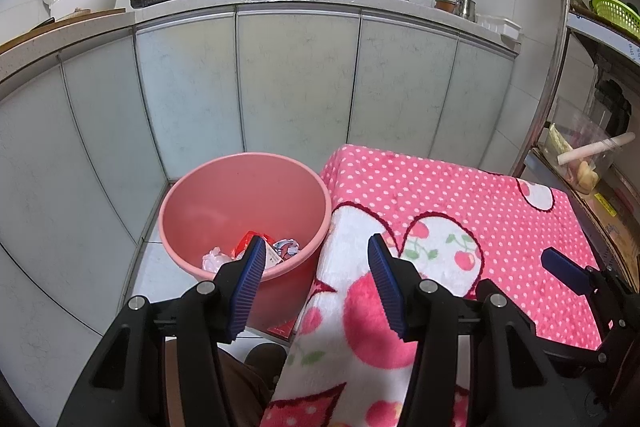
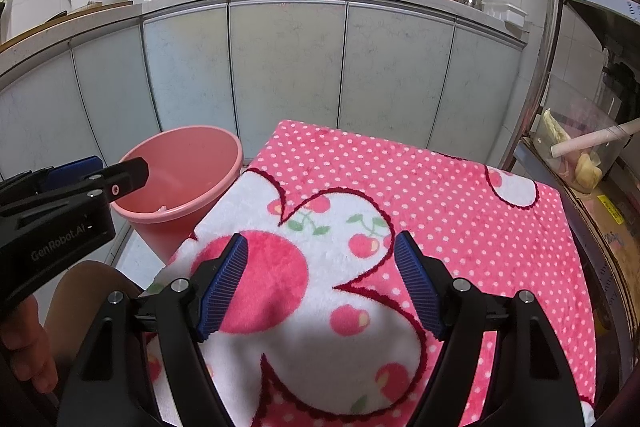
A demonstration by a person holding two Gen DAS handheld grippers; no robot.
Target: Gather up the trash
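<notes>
While both tools are hanging over the pink blanket [image 2: 460, 195], nothing is being held. The left hand-held gripper [image 1: 318, 277] is standing wide, with its blue pads far apart, and it is sitting near the edge where the blanket meets the pink bucket [image 1: 240, 187]. The right hand-held gripper [image 2: 326, 281] is also standing wide and is carrying nothing.

In the left view the bucket is sitting on the floor at about 10 o'clock from the gripper, just beside the blanket-covered desk. Down in the bottom of it some trash [image 1: 256, 251] is lying: a red wrapper, a white crumpled bit and a printed scrap.

No trash is showing on the blanket in either view. So I think the dropping step is looking done, and the job is looking close to finished, or a new piece is needing to be found.

The next move is calling for a look around the desk and the floor for more trash. If a piece is turning up, one gripper is needing to go down over it, squeeze it, and carry it toward the bucket at 10 o'clock.
</notes>
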